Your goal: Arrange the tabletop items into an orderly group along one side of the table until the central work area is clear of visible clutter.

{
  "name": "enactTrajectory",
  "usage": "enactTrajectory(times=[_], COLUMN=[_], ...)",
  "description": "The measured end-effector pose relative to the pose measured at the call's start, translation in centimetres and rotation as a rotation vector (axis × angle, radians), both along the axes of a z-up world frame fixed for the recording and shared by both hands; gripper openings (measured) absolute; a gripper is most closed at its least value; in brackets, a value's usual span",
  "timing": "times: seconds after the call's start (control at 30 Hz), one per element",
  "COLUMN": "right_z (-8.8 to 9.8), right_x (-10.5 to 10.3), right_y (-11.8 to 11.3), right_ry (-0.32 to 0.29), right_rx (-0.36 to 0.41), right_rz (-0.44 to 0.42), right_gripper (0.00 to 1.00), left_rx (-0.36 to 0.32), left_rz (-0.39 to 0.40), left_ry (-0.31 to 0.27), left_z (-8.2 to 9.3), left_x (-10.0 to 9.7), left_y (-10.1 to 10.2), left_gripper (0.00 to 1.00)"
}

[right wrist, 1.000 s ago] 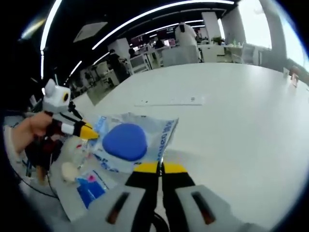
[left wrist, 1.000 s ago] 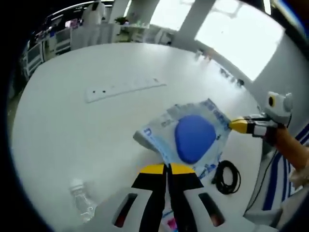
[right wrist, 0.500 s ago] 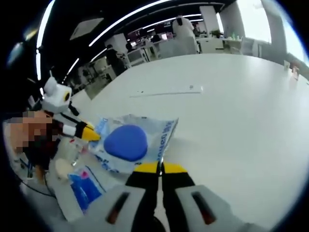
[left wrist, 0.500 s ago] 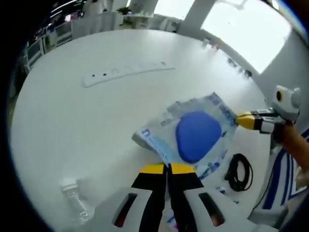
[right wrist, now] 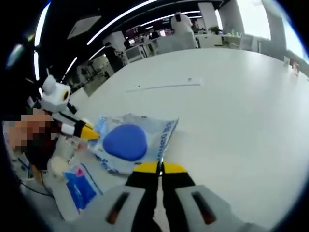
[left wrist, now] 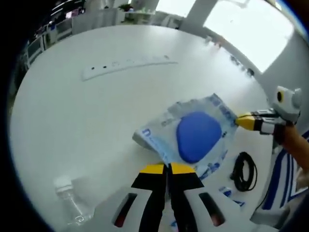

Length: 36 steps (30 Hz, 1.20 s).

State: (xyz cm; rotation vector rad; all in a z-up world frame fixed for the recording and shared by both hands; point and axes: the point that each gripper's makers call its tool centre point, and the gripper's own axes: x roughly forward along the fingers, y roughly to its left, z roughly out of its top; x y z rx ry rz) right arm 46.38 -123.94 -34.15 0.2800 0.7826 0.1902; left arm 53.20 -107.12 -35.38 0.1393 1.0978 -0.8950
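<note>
A clear plastic packet with blue print and a blue rounded pad inside point(left wrist: 195, 135) hangs just over the white table point(left wrist: 72, 121), held at two opposite edges. My left gripper point(left wrist: 168, 167) is shut on its near edge, yellow tips together. In the left gripper view my right gripper point(left wrist: 240, 121) comes in from the right and pinches the far corner. The right gripper view shows the same packet point(right wrist: 126, 141), with my right gripper point(right wrist: 161, 167) shut on its near edge. There my left gripper point(right wrist: 91, 134) grips the corner on the left, held by a hand.
A long white power strip point(left wrist: 128, 65) lies farther out on the table point(right wrist: 241, 111). A clear plastic bottle point(left wrist: 67, 200) lies near the left jaw. A coiled black cable point(left wrist: 244, 170) sits by the table edge. A blue-printed packet point(right wrist: 79, 186) lies below the held one.
Both grippers have kept their hold on the packet and moved together. The bottle, cable and power strip have slid in the views as the cameras shifted.
</note>
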Motion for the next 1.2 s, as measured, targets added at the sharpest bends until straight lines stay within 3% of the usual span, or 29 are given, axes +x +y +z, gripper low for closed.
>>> enactTrajectory(times=[0.63, 0.77, 1.03, 1.2], right_z=[-0.9, -0.8, -1.0, -1.0], right_x=[0.4, 0.6, 0.4, 0.5], right_y=[-0.1, 0.0, -0.2, -0.3], right_ry=[0.008, -0.017, -0.010, -0.018], right_rx=[0.001, 0.007, -0.002, -0.005], right_rz=[0.001, 0.014, 0.013, 0.008], right_gripper=[0.00, 0.00, 0.02, 0.09], left_rx=[-0.009, -0.012, -0.016, -0.019], left_rz=[0.017, 0.015, 0.013, 0.018], left_ry=[-0.006, -0.015, -0.018, -0.016], left_z=[-0.6, -0.7, -0.8, -0.9], left_x=[0.8, 0.9, 0.7, 0.5], left_y=[-0.1, 0.0, 0.1, 0.3], left_gripper=[0.00, 0.00, 0.06, 0.11])
